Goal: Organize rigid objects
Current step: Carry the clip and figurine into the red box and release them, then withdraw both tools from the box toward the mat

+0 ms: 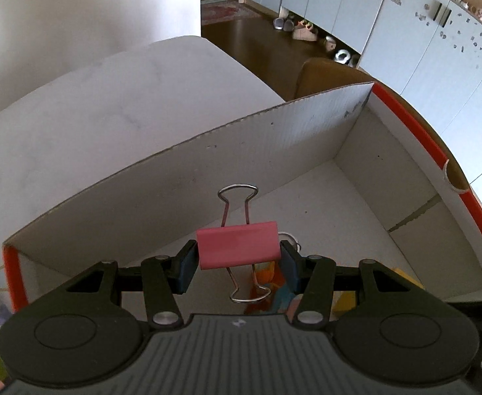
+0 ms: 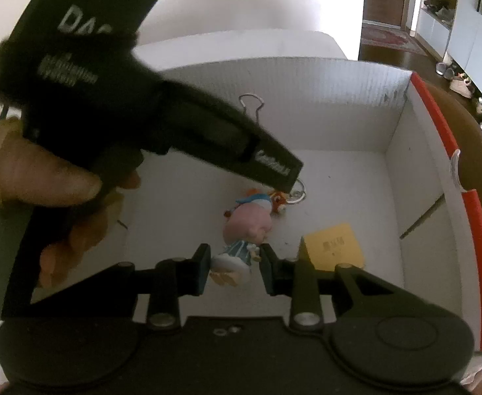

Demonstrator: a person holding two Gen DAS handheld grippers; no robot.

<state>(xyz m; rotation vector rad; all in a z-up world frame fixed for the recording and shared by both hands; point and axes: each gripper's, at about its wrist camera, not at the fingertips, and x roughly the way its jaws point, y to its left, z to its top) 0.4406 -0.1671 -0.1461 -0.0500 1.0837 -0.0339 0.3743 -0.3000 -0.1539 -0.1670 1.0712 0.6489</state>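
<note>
White cardboard box (image 2: 323,105) already holds a yellow card (image 2: 334,247). Left tool (image 1: 239,256) grips a pink binder clip (image 1: 239,247) above it; right tool (image 2: 234,268) pinches a doll keychain (image 2: 241,247), neither released.

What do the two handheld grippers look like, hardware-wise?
Both are matte black. The left gripper has a ribbed grey top plate, round pivot housings either side, silver rivets on scissor linkages, and dark blue pads. The right gripper has the same linkage and rivets, with dark pads. From the right wrist view, the left unit's body carries blurred white lettering. No cables or sleeves visible.
</note>
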